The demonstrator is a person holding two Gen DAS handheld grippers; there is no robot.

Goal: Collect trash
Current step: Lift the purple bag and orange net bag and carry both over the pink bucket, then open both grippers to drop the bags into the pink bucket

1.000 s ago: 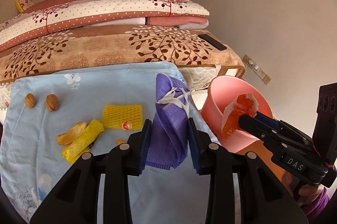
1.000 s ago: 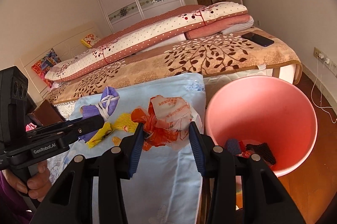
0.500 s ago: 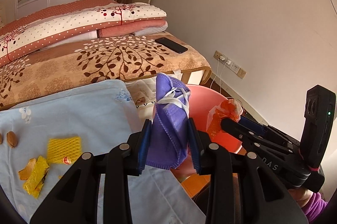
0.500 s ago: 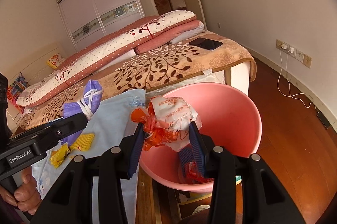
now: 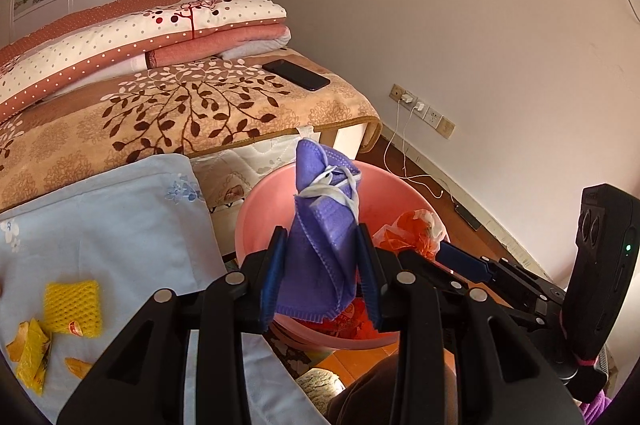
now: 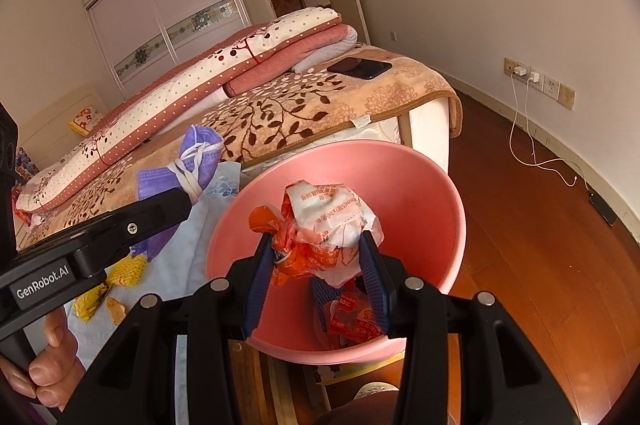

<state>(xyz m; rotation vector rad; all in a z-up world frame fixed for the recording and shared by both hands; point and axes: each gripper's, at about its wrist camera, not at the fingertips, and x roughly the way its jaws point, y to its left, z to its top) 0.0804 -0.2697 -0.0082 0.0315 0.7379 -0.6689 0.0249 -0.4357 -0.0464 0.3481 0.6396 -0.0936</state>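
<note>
My left gripper is shut on a purple face mask wrapped with its white straps, held over the near rim of a pink bin. In the right wrist view my right gripper is shut on a crumpled orange and white plastic wrapper, hanging above the pink bin. Red wrappers lie in the bin's bottom. The left gripper with the mask shows at the left of that view, beside the bin. The wrapper in the right gripper also appears in the left wrist view.
A light blue cloth carries a yellow foam net, a yellow wrapper and peel bits. Behind stands a bed with a leaf-patterned blanket and a phone. A charger cable trails over the wooden floor by the wall.
Both grippers swung right from over the blue cloth to above the pink bin, each keeping its grip. The bin now fills the middle of both views.
</note>
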